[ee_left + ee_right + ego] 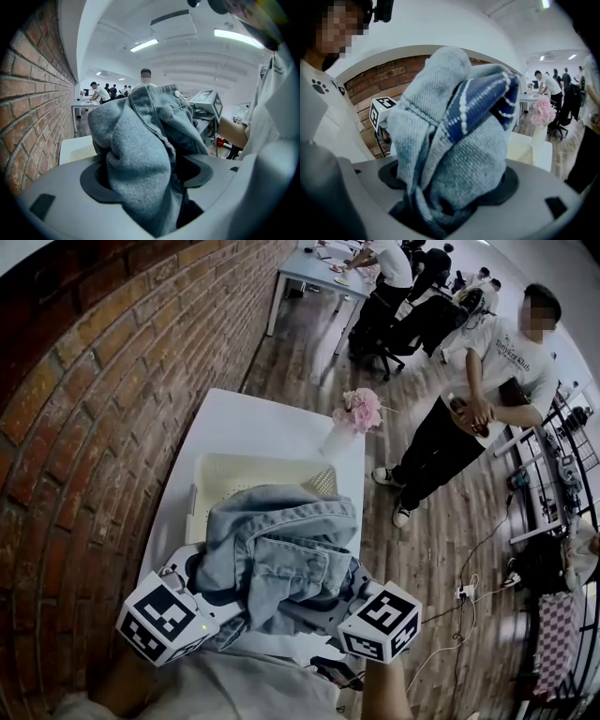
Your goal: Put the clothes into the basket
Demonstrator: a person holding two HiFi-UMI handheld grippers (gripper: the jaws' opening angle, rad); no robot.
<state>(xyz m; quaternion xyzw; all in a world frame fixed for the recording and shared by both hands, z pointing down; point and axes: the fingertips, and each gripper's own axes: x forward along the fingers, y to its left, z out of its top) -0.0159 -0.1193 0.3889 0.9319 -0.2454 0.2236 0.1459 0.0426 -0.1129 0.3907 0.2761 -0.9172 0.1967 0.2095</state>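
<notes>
A bunched light-blue denim garment (277, 554) hangs between both grippers, near me and just short of the cream plastic basket (246, 472) on the white table (253, 423). My left gripper (192, 610) is shut on the garment's left side, and denim (140, 159) fills the space between its jaws. On the right side my right gripper (361, 615) grips a thick fold with a dark blue striped lining (480, 105). The cloth hides the fingertips of both. The basket looks empty where it shows.
A brick wall (84, 427) runs along the table's left side. A vase of pink flowers (356, 413) stands at the table's right edge beside the basket. A person (469, 399) stands on the wooden floor to the right, with cables (459, 592) nearby. Several people sit at far desks.
</notes>
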